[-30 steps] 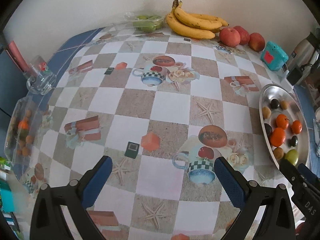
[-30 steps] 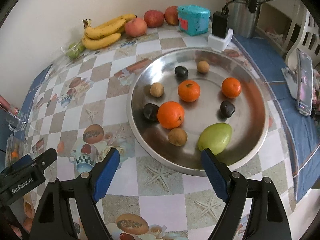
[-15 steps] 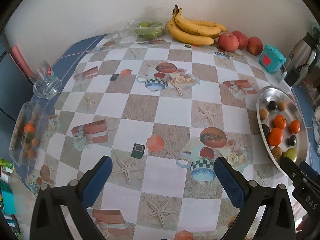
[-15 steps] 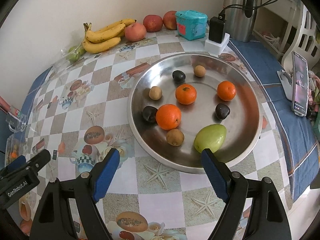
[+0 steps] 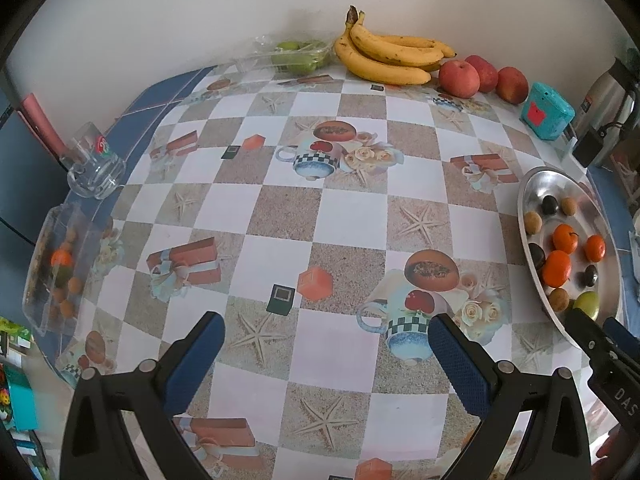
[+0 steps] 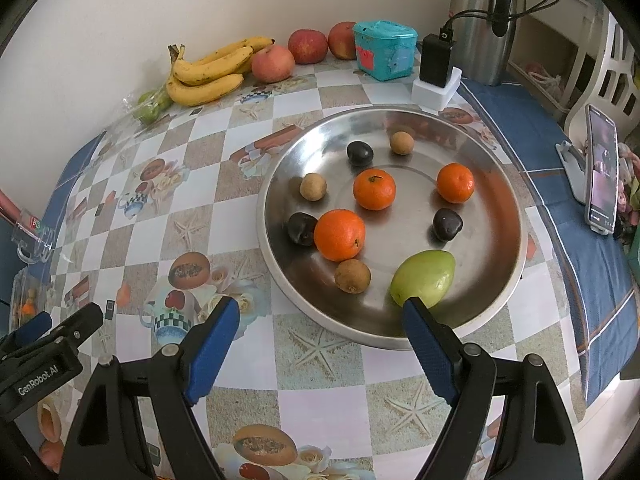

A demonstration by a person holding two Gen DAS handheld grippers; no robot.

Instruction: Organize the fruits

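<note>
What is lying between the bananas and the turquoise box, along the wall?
Three red apples lie in a row between the bananas and the turquoise box; the right wrist view shows this best.

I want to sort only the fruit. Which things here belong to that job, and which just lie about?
For the job: tray, oranges, green fruit, bananas, apples.

Lying about: teal box, kettle, phone, glass mug.
</note>
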